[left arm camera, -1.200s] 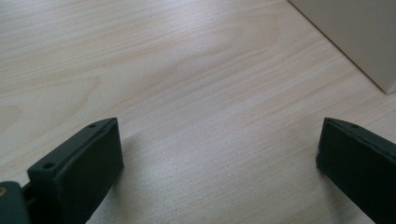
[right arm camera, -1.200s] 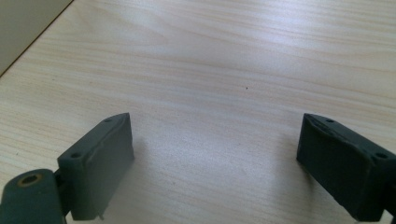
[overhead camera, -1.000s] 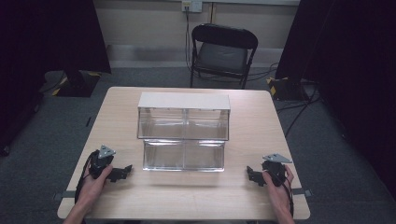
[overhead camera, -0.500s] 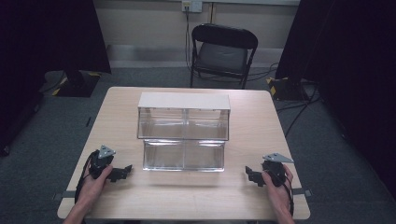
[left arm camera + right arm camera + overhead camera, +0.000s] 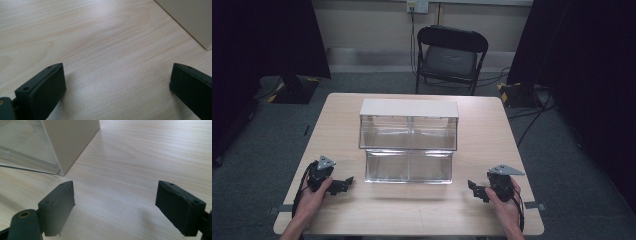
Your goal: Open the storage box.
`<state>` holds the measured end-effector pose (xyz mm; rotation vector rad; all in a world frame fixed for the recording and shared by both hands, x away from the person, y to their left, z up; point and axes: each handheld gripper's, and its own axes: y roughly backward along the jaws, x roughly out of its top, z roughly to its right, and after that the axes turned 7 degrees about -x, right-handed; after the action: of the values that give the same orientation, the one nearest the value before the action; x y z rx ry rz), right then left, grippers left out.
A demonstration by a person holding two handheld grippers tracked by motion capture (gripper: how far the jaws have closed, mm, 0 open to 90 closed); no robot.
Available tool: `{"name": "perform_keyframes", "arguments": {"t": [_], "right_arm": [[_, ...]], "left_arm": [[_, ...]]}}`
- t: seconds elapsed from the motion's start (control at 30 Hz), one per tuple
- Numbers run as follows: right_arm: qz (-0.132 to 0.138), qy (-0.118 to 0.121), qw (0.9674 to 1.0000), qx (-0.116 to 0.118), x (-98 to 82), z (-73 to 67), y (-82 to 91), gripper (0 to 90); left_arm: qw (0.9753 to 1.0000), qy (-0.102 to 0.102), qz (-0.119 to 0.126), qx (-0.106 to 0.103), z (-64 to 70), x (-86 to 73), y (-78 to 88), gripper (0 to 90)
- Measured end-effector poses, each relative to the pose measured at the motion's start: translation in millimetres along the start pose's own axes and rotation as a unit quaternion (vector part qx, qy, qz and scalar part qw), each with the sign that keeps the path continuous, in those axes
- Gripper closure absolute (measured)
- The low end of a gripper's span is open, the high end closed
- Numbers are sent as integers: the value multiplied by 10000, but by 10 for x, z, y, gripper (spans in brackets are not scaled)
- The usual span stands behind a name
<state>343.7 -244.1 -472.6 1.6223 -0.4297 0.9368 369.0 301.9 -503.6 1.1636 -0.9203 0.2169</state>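
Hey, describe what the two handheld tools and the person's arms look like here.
Both are black handheld tools: the left tool and right tool each carry a grey three-cornered plate on top and trail a black cable. Each has two blocky matte-black jaws with small screw holes. The forearms are bare; no sleeves show.

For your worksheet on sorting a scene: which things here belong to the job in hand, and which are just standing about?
In the job: clear two-tier box, left gripper, right gripper, both open.
Standing about: folding chair, floor cables.
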Motion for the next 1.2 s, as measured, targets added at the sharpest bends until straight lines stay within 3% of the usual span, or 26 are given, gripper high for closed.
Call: {"name": "perform_keyframes", "arguments": {"t": [0.3,0.5,0.6,1.2], "right_arm": [[173,111,9994,267,21,-120,92,176],[194,388,9977,514,20,-287,143,178],[199,401,9970,636,31,-335,139,177],[174,597,9946,836,100,-618,-20,148]], "left_arm": [[10000,3,0,6,3,0,1,0],[10000,14,11,6,5,-1,-1,1],[10000,6,5,6,4,-1,0,1],[10000,6,2,8,3,-1,1,1]]}}
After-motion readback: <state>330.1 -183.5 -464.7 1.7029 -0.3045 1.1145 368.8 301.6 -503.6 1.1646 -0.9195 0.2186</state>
